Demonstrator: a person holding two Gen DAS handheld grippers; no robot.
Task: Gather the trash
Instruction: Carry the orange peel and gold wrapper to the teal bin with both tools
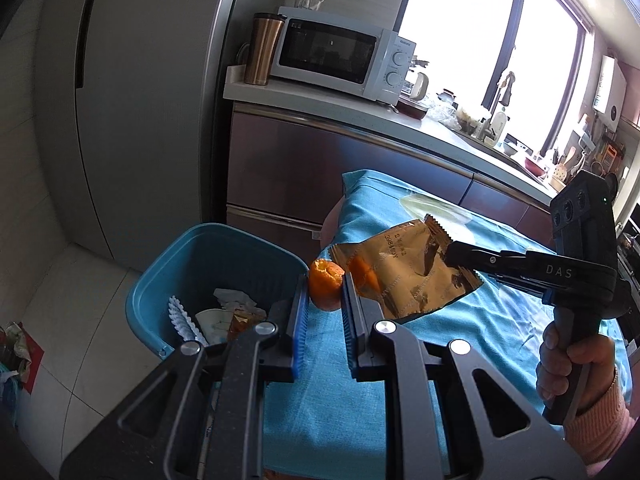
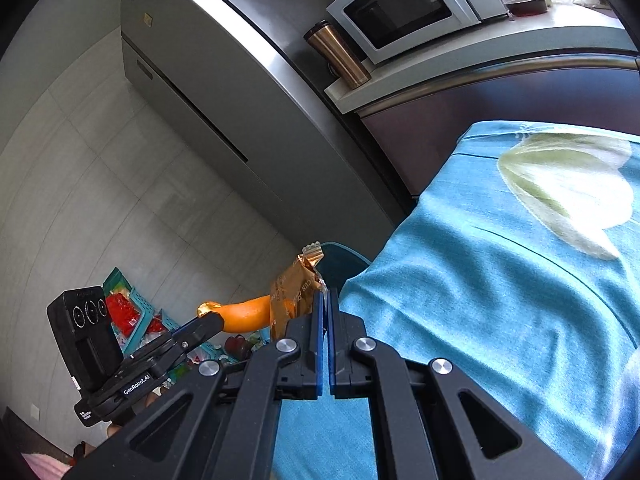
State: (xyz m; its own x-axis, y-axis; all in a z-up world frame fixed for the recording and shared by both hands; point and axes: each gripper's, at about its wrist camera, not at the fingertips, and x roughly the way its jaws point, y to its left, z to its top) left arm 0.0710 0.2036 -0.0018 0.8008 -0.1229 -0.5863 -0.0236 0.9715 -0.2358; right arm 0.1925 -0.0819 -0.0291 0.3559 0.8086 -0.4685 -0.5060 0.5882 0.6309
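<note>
We count one orange peel, one gold wrapper, one blue bin, one microwave, one copper tumbler and two grippers.

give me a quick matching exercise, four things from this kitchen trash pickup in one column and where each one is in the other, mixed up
Things:
1. orange peel
2. gold snack wrapper
3. copper travel mug
4. white brush

Places:
A. on the counter left of the microwave
B. inside the blue bin
C. between the jaws of the left gripper
D. pinched in the shut right gripper

Pairs: 1-C, 2-D, 3-A, 4-B
</note>
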